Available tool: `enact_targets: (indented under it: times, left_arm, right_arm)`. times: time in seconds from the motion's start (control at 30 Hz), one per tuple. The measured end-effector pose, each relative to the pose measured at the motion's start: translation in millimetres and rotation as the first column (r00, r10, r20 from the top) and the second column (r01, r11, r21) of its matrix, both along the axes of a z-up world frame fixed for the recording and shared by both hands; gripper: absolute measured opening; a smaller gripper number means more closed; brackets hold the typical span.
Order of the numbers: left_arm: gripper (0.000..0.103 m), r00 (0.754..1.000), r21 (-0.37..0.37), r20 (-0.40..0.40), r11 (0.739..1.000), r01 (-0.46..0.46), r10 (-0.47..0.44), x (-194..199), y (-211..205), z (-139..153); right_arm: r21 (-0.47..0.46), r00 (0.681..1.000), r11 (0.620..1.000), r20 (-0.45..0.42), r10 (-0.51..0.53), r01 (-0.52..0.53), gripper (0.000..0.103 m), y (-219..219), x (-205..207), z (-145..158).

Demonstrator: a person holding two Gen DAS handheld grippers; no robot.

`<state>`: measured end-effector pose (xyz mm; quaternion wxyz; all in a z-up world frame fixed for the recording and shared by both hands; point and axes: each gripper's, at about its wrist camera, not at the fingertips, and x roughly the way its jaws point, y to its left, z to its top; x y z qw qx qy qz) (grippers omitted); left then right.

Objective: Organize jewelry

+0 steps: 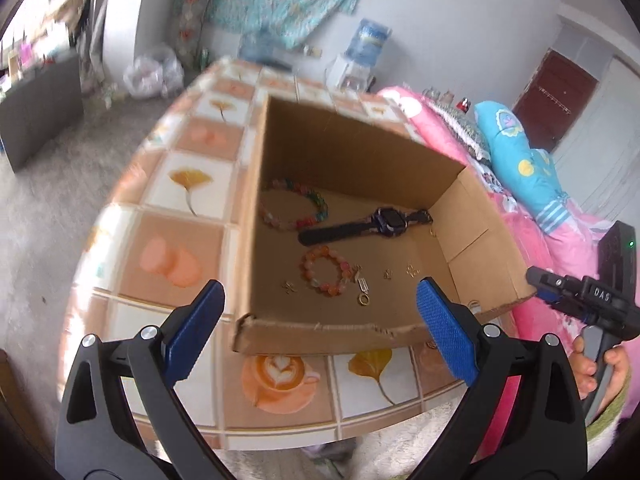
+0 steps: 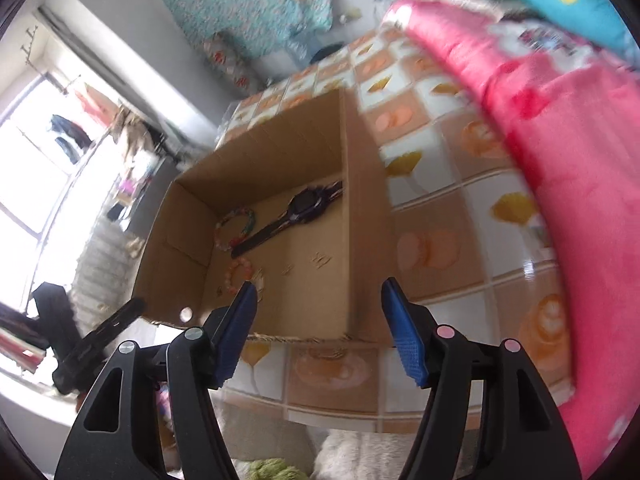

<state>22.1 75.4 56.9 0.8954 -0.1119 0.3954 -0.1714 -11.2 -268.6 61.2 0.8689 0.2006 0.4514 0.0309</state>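
Left gripper point(image 1: 320, 312) spread wide, nothing between the blue pads, held above the near edge of the worktop point(image 1: 176, 184). Right gripper point(image 2: 316, 328) likewise spread, empty, poised over the near rim of the cardboard box point(image 2: 368, 216).

Box open-topped, standing on worktop straight ahead of both grippers; near wall torn along its top edge, high walls on the other sides. Jewelry all lying on the box floor:
- dark watch point(image 1: 376, 222) with strap stretched flat, toward the far right of left gripper
- multicoloured bead bracelet point(image 1: 296, 206) at the far left corner, just beside the watch strap end
- orange bead bracelet point(image 1: 326, 270) nearer, ahead of the left gripper, between its fingers in the view
- small gold pieces point(image 1: 400, 272) scattered right of the orange bracelet; a ring-shaped piece point(image 1: 364, 300) close to the near wall. Too small to identify further.

From right wrist view, watch point(image 2: 308, 206) ahead and slightly left; box's right wall stands between the right-hand finger and the contents.

Right gripper's body visible at far right of the left view, past the box corner, hand beneath it.

Worktop covered in glossy tiled-pattern cloth: orange and white squares, ginkgo leaves, latte cups. Pink bedding point(image 2: 560, 160) pressed against worktop on the right; blue pillow point(image 1: 520, 160) beyond. Water dispenser point(image 1: 360, 56), teal patterned cloth on the far wall, brown door point(image 1: 552, 96) at right, bright window at left of right view.
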Motion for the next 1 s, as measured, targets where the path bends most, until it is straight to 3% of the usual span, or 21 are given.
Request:
enact_targets:
  times: [0.13, 0.23, 0.4, 0.5, 0.6, 0.83, 1.0]
  left_arm:
    - [0.094, 0.992, 0.031, 0.127, 1.000, 0.007, -0.011, -34.9, 9.9, 23.5]
    - [0.094, 0.989, 0.049, 0.148, 0.999, -0.019, 0.012, -51.1, 11.2, 33.8]
    - [0.094, 0.995, 0.078, 0.092, 0.996, -0.040, 0.033, -61.4, 2.7, 38.5]
    - [0.095, 0.993, 0.178, 0.059, 0.978, -0.113, 0.104, -60.4, -6.5, 34.3]
    - [0.094, 0.988, 0.221, 0.076, 0.964, -0.149, 0.136, -62.2, -16.3, 33.8]
    - [0.094, 0.991, 0.331, 0.025, 0.935, -0.129, 0.129, -58.2, -41.3, 22.2]
    - [0.094, 0.995, 0.334, -0.015, 0.939, -0.085, 0.095, -58.4, -52.0, 14.2]
  right_arm:
    - [-0.077, 0.998, 0.996, 0.057, -0.030, 0.034, 0.073, 1.8, -35.6, 17.2]
    - [-0.148, 0.997, 0.989, 0.074, 0.031, -0.020, 0.078, 18.7, -57.3, 27.1]
    - [-0.177, 0.985, 0.974, 0.072, 0.156, -0.141, 0.088, 63.2, -65.9, 20.6]
    - [-0.247, 0.983, 0.955, 0.049, 0.179, -0.162, 0.090, 91.5, -60.9, 11.7]
    - [-0.278, 0.980, 0.944, 0.042, 0.196, -0.177, 0.090, 110.8, -55.8, 5.3]
    - [-0.276, 0.986, 0.948, 0.009, 0.168, -0.159, 0.093, 123.1, -47.8, -5.4]
    - [-0.285, 0.992, 0.951, 0.002, 0.127, -0.121, 0.093, 116.0, -44.2, -9.5]
